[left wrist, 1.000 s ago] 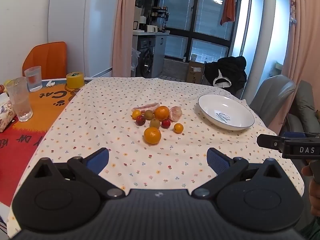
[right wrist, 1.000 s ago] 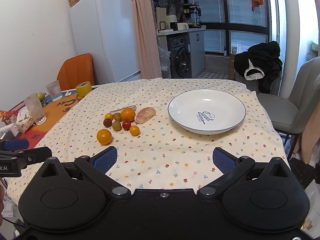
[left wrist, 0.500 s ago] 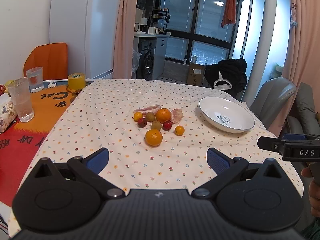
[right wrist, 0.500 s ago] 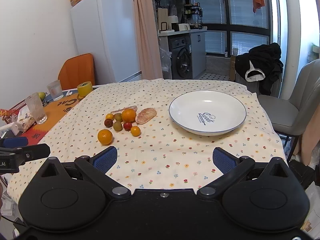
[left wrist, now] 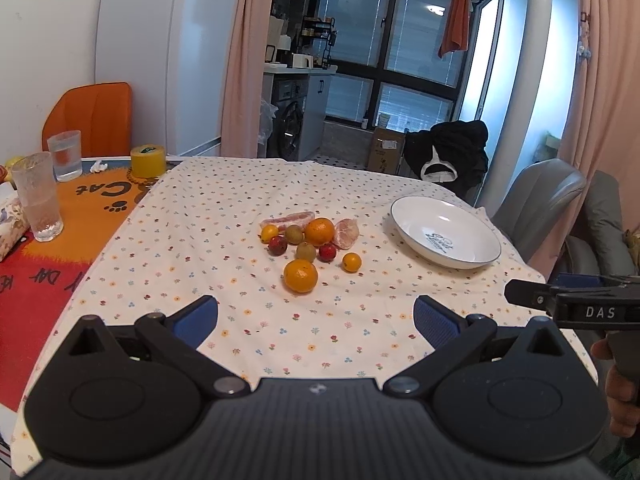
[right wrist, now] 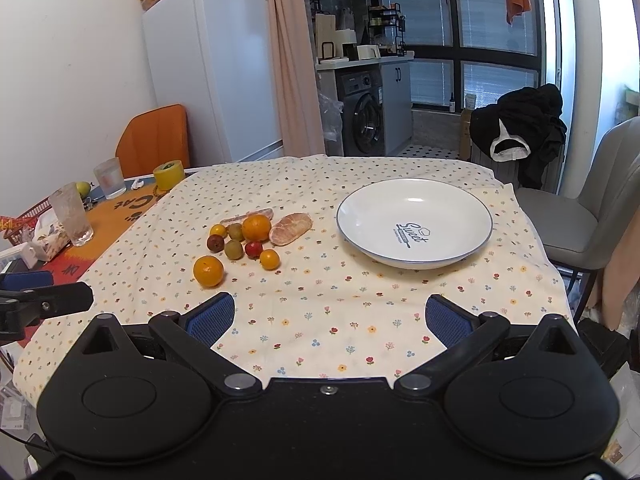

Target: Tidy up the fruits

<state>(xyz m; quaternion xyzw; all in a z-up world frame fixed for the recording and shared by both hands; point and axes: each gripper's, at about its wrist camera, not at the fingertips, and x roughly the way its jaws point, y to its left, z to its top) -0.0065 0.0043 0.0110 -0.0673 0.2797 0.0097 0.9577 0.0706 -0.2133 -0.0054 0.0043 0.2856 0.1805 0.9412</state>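
Several fruits lie in a cluster mid-table: a near orange (left wrist: 301, 275) (right wrist: 208, 271), a far orange (left wrist: 319, 231) (right wrist: 256, 227), small red, green and yellow fruits, and a peeled citrus piece (left wrist: 346, 233) (right wrist: 291, 228). To their right sits an empty white plate (left wrist: 445, 237) (right wrist: 414, 228). My left gripper (left wrist: 315, 318) is open and empty, held back above the table's near edge. The right gripper (right wrist: 327, 318) is likewise open and empty, in front of the plate. Each gripper's finger shows at the edge of the other's view.
Two glasses (left wrist: 37, 196) (left wrist: 65, 155) and a yellow tape roll (left wrist: 148, 160) stand on the orange mat at the left. A grey chair (right wrist: 592, 216) stands right of the table, an orange chair (left wrist: 90, 118) at the far left. A hand (left wrist: 618, 392) holds the right gripper.
Both views have pulled back and lifted slightly, so the fruits and plate sit a little farther off. Nothing on the table has moved and both grippers stay open.
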